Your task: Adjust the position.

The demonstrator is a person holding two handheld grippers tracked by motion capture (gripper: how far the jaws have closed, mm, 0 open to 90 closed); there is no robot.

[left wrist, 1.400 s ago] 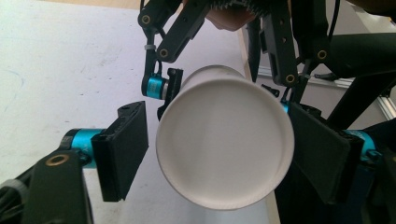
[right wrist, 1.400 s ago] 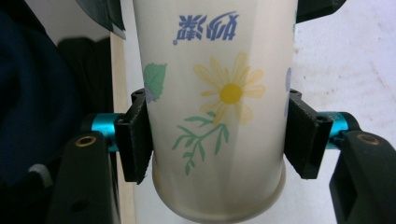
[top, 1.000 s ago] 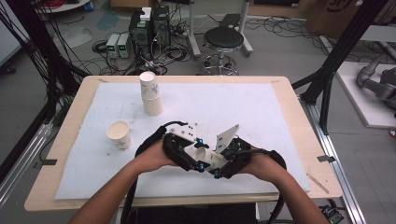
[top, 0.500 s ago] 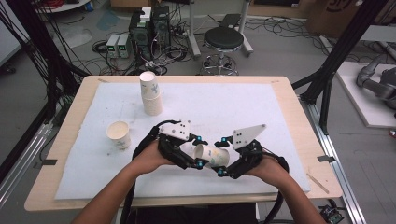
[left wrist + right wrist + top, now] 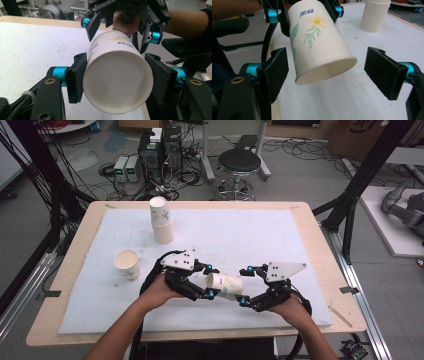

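White padding covered the bench; cables, boxes and a stool lay on the floor behind. High view: paper cup lay on its side in the air between the two grippers, above the near half of the pad. Left gripper clenched on its base end; right gripper just beside its rim end, jaws having just opened. Cup stack and single cup stood well apart to the left.

Left gripper view: pads pressed both sides of the cup; right gripper beyond, straddling it.

Right gripper view: jaws spread wide, clear of the cup; its rim hung between them. Stack behind, nothing blocking.
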